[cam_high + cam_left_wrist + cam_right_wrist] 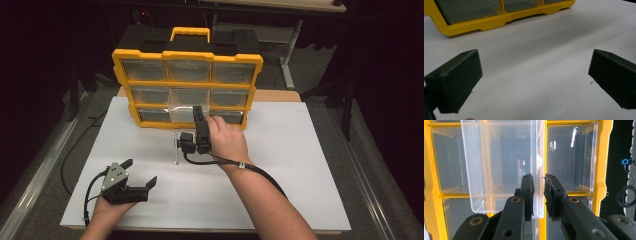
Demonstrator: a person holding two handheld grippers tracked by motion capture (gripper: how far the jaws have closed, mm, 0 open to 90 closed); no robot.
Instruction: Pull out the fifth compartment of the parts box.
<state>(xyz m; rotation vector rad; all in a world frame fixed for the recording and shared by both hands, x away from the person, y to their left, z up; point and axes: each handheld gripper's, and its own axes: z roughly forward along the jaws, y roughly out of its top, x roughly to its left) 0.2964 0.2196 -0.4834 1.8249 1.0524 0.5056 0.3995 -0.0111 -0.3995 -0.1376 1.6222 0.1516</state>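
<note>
In front of the yellow organizer [187, 90], a clear drawer [499, 165] sticks out of its middle column, light, stiff, slick plastic, right gripper [539, 192] clamped on its thin side wall, left gripper [131, 176] spread wide, idle, well apart.

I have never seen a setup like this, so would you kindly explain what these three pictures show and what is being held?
No robot here: a person holds a hand-held gripper in each hand. The high view looks down from above on a table with a white sheet. On it stands a yellow organizer with clear drawers. The other two pictures come from cameras riding on each tool, looking along its black jaws. The left hand-held gripper rests low over the sheet, jaws wide apart, holding nothing. The right hand-held gripper is at the organizer's front, jaws pinching the side wall of a clear drawer that is pulled partly out. The drawer looks empty.
</note>
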